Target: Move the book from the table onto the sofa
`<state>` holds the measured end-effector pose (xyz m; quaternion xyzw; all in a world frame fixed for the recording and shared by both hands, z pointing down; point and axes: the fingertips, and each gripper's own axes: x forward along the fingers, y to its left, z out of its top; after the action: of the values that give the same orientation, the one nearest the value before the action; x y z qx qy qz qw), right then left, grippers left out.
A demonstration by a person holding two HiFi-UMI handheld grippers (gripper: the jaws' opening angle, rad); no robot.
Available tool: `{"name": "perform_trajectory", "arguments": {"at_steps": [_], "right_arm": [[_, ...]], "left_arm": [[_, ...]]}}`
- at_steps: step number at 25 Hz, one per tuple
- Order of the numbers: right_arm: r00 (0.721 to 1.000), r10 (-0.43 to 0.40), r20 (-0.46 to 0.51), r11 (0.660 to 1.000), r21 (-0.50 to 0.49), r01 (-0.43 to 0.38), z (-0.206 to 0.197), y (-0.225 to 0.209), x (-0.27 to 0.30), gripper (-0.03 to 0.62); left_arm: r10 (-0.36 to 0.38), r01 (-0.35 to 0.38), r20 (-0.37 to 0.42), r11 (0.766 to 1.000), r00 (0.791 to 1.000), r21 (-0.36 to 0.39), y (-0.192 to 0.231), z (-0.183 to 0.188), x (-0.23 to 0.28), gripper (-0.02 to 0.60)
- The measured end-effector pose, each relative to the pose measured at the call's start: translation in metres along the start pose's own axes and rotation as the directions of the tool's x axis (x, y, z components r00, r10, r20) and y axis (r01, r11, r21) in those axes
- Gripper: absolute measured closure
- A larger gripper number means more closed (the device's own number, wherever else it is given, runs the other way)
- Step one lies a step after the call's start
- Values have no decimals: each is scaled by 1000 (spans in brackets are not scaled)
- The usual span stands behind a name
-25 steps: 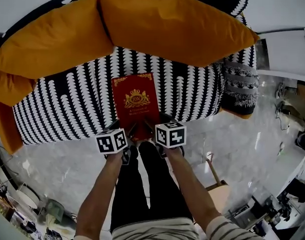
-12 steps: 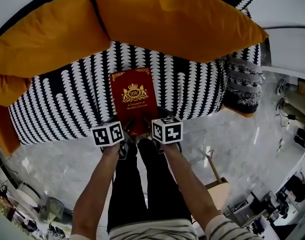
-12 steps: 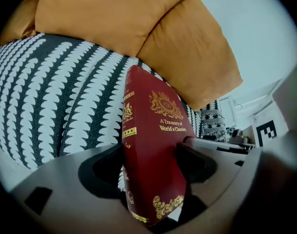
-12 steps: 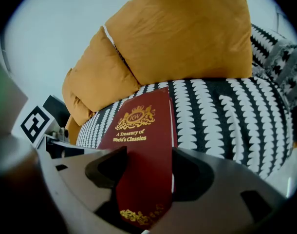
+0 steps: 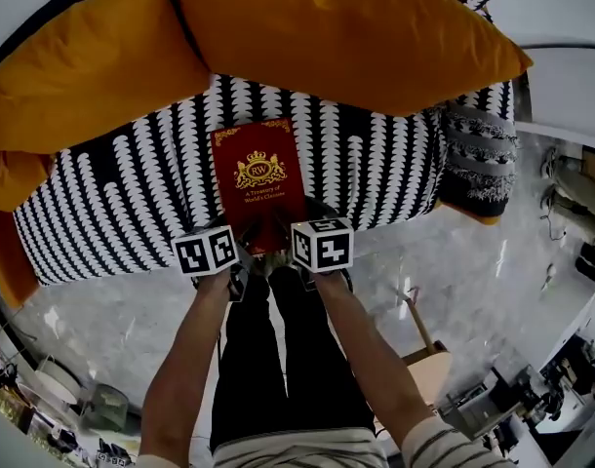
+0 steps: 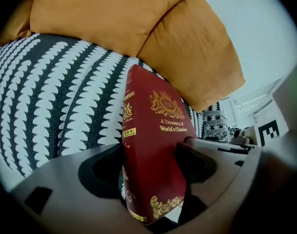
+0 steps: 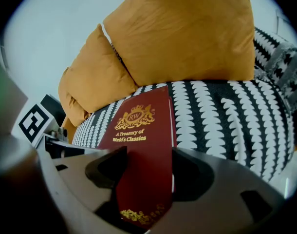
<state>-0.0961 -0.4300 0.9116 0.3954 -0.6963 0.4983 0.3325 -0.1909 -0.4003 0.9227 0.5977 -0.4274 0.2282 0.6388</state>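
**Inspector:** Where is the book (image 5: 258,178)?

**Assistant:** Over the seat of the sofa (image 5: 122,213), in the middle. The red cover faces up and the spine is to the left. The far end points at the orange cushions (image 5: 337,37), and the near end lies at the seat's front edge. I cannot tell whether it rests on the fabric, because the left gripper view shows it tilted.

**Inspector:** And the grippers?

**Assistant:** The left gripper (image 6: 153,155) is clamped on the book's near end at the spine side, with its jaws pressed to both covers. The right gripper (image 7: 148,160) is clamped on the same end, just beside it, toward the page side. Both point steeply down.

**Inspector:** Anything else?

**Assistant:** The person stands on the pale floor (image 5: 454,261), close against the sofa's front.
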Motion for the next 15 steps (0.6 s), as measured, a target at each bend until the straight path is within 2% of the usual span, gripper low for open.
{"name": "perform_trajectory", "arguments": {"at_steps": [4,15], "right_arm": [[1000,-11,-3,1000,2,11,-7,3,4,299],[998,-46,-44,999,24,48,-19,-3,13,307]], "left_arm": [[14,-14,-3,1000,1000,12,8,-5,0,225],[64,-63,29,998,998,-25,15,-5,3,229]]}}
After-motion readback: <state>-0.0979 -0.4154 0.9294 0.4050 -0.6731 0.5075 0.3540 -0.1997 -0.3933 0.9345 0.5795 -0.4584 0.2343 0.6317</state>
